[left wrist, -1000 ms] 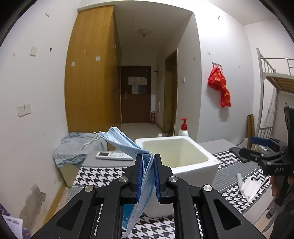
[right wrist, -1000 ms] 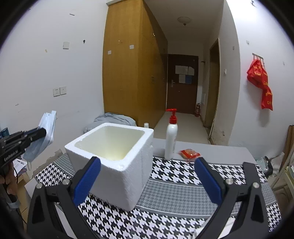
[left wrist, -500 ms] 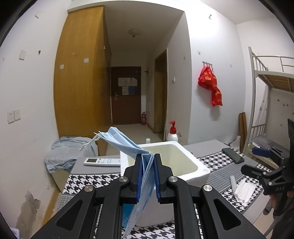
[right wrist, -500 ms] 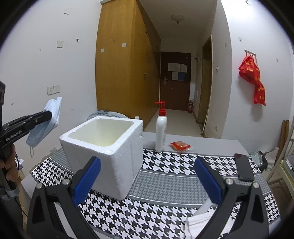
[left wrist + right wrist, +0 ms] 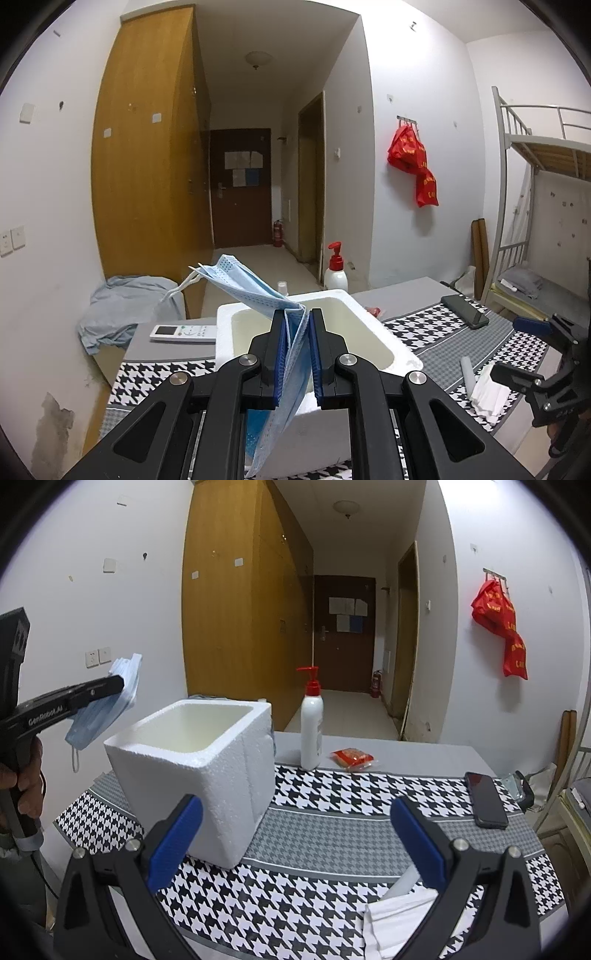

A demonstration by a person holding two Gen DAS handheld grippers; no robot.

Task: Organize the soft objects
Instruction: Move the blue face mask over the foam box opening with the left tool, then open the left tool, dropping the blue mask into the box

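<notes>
My left gripper (image 5: 297, 321) is shut on a bunch of light blue face masks (image 5: 251, 284). The masks stick up to the left and hang down between the fingers, just before the near rim of the white foam box (image 5: 369, 314). The right wrist view shows this gripper (image 5: 118, 683) holding the masks (image 5: 99, 716) in the air, left of the empty box (image 5: 207, 775) and above rim height. My right gripper (image 5: 295, 823) is open and empty over the houndstooth cloth, with a stack of white folded masks (image 5: 399, 919) under its right finger.
Behind the box stand a pump bottle (image 5: 311, 734) and a red packet (image 5: 352, 758). A phone (image 5: 485, 805) lies at the table's right side. A white remote (image 5: 183, 332) and a crumpled grey-blue cloth (image 5: 122, 310) lie left of the box. A white tube (image 5: 467, 374) lies beside the white stack.
My left gripper has carried the blue masks rightward, closer to the foam box. The right gripper has sunk a little, and the white stack has come into its view.
</notes>
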